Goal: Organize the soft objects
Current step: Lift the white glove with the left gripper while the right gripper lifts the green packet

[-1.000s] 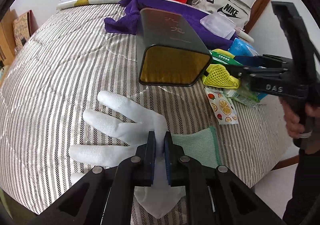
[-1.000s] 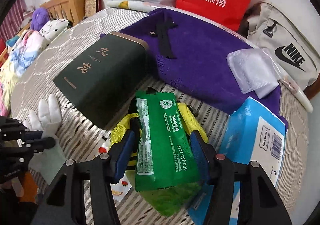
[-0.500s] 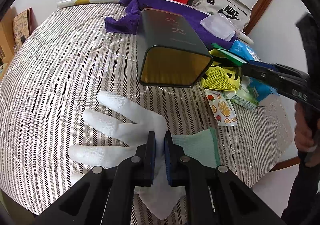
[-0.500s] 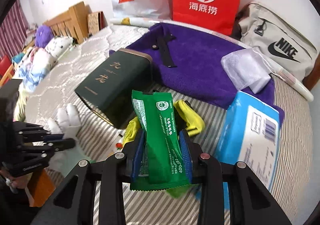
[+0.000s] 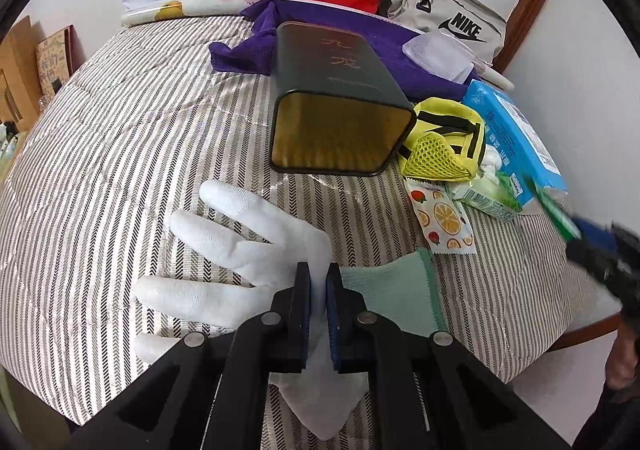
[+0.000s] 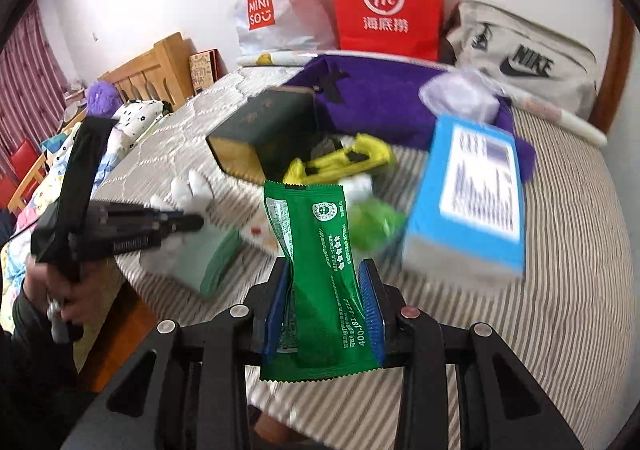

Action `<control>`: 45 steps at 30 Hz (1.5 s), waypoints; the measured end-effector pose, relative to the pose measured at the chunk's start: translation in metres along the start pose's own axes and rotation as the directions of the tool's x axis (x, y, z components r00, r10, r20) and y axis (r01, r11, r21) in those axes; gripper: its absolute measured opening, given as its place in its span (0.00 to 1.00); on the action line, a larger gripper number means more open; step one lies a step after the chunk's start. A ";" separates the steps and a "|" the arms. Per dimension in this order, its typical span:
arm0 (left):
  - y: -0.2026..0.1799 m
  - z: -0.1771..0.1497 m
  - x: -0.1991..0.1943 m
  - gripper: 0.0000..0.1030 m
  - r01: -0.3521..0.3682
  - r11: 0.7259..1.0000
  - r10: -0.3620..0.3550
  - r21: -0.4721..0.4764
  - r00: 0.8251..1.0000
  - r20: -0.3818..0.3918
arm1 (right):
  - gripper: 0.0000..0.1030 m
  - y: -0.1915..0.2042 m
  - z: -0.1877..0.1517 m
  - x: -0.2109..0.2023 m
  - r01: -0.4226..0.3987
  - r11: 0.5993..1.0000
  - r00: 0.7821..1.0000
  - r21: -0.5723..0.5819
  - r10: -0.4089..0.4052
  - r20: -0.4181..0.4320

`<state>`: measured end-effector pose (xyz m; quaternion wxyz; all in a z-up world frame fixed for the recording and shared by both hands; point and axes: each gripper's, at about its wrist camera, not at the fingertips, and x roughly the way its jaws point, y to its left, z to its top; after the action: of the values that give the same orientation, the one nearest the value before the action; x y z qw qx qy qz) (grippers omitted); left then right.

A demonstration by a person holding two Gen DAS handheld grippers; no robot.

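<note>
A white glove (image 5: pixel 248 246) with a pale green cuff (image 5: pixel 400 290) lies flat on the striped bedcover (image 5: pixel 120 170). My left gripper (image 5: pixel 318 274) is shut on its palm, low over the bed. My right gripper (image 6: pixel 325 270) is shut on a green snack packet (image 6: pixel 320 242), which stands upright between the pads, lifted off the bed. In the left wrist view the right gripper (image 5: pixel 600 246) shows blurred at the right edge, past the pile. The right wrist view has the left gripper (image 6: pixel 192 222) at the left, held by a hand (image 6: pixel 60 290).
A dark green tin (image 5: pixel 340 106) lies on its side mid-bed. Beside it sit a yellow mesh pouch (image 5: pixel 440 146), a fruit-print sachet (image 5: pixel 444 218), a pale green pack (image 5: pixel 492 198) and a blue tissue pack (image 6: pixel 472 194). Behind are a purple towel (image 6: pixel 380 98), a red bag (image 6: pixel 384 2) and a Nike bag (image 6: pixel 528 62).
My right gripper closed on the green packet, lifted it off the yellow pouch and drew it back from the pile. The left gripper and the glove stayed put.
</note>
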<state>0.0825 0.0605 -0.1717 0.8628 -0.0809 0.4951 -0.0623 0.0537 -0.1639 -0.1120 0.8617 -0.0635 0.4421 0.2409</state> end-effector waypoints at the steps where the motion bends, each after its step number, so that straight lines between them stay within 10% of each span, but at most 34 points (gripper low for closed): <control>1: 0.000 -0.001 0.000 0.08 0.000 1.000 0.000 -0.001 1.000 0.002 | 0.34 -0.002 -0.008 -0.002 0.012 1.000 1.000 0.008 -0.012 -0.001; 28: -0.006 -0.002 0.000 0.07 -0.024 1.000 0.023 -0.013 1.000 -0.015 | 0.45 -0.045 -0.058 0.029 0.162 0.985 0.987 0.065 -0.160 -0.027; 33: -0.004 -0.002 -0.001 0.07 -0.001 1.000 0.001 -0.017 1.000 -0.011 | 0.27 -0.044 -0.059 0.027 0.173 0.983 0.985 0.058 -0.172 -0.015; 45: -0.010 -0.001 -0.031 0.07 0.075 0.997 -0.074 -0.023 0.997 0.029 | 0.25 -0.038 -0.055 -0.012 0.081 0.992 0.996 0.097 -0.083 0.019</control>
<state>0.0661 0.0567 -0.1439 0.8657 -0.1107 0.4804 -0.0871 0.0257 -0.2192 -0.1396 0.8778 -0.0374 0.4404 0.1847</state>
